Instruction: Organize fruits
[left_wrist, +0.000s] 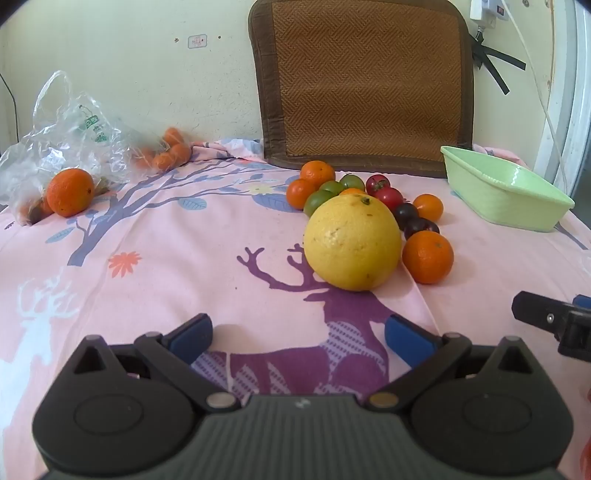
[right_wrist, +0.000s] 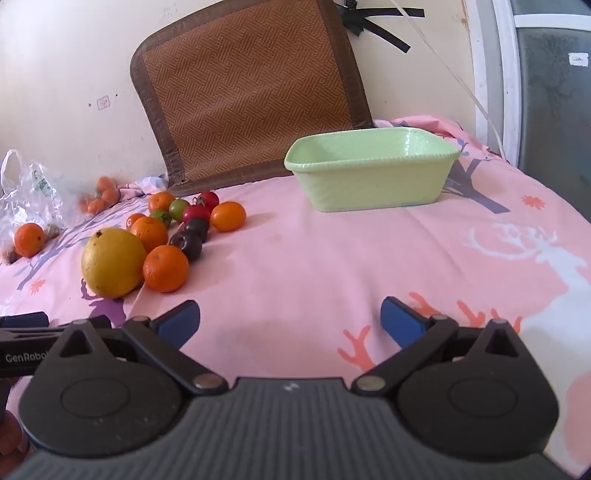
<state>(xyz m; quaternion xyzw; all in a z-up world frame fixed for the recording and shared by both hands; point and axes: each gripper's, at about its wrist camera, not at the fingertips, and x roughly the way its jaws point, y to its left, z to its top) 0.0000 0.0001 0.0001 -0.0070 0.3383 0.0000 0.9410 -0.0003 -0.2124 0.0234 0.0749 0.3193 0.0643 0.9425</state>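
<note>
Bag (left_wrist: 70, 140): clear plastic, crumpled, far left on the pink sheet (left_wrist: 184, 258); an orange (left_wrist: 70, 192) at its mouth.
Left tongs (left_wrist: 297, 338): spread wide, holding nothing, aimed at the pomelo.
Pomelo (left_wrist: 352, 242): large, yellow, front of the pile; likely heavy and firm with a slick rind. Grip across its widest middle.
Small fruit (left_wrist: 384, 194): oranges, tomatoes, plums behind; probably soft, so pinch gently.
Right tongs (right_wrist: 290, 321): spread, holding nothing.
Basket (right_wrist: 373, 168): green, vacant, right of the pile.
</note>
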